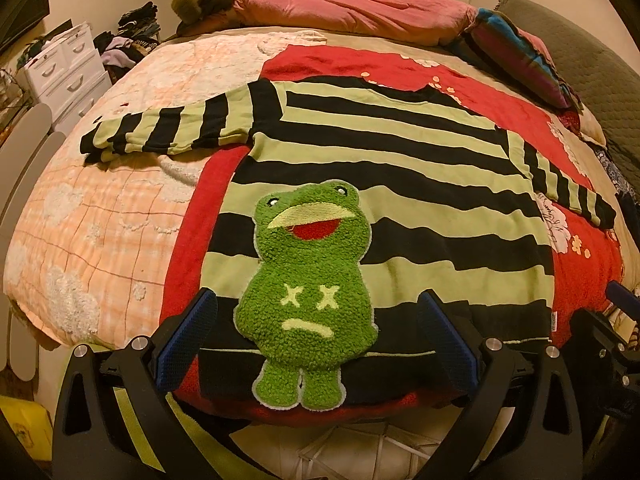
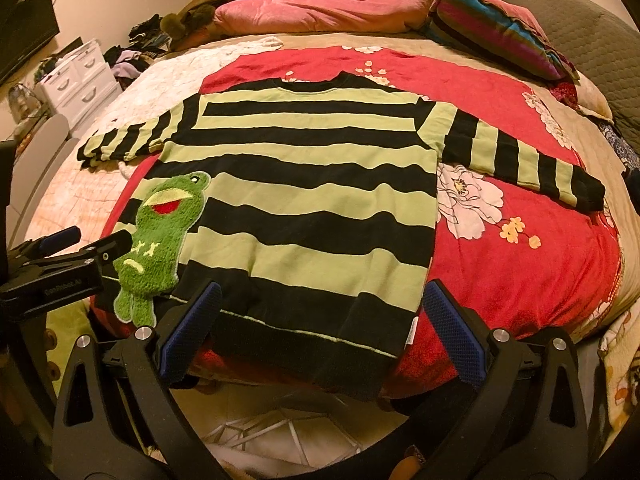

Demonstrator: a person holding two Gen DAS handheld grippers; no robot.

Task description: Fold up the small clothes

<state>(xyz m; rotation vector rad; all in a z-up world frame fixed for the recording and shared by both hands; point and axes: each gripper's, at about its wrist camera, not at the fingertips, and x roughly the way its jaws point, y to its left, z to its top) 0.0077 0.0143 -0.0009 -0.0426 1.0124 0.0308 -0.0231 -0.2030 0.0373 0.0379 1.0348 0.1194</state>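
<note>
A small sweater with green and black stripes lies spread flat, front up, on a red flowered blanket on the bed. Both sleeves are stretched out sideways. A fuzzy green frog patch sits by the hem on the sweater's left side. My left gripper stands open at the hem, one finger on each side of the frog. My right gripper is open too, straddling the hem's right half, with nothing pinched. Its tip shows at the right edge of the left wrist view.
A peach quilt covers the bed's left side. Pink bedding and a striped pillow lie at the far end, a grey cushion to the right. White drawers and a clothes pile stand at the left. The near bed edge drops to the floor.
</note>
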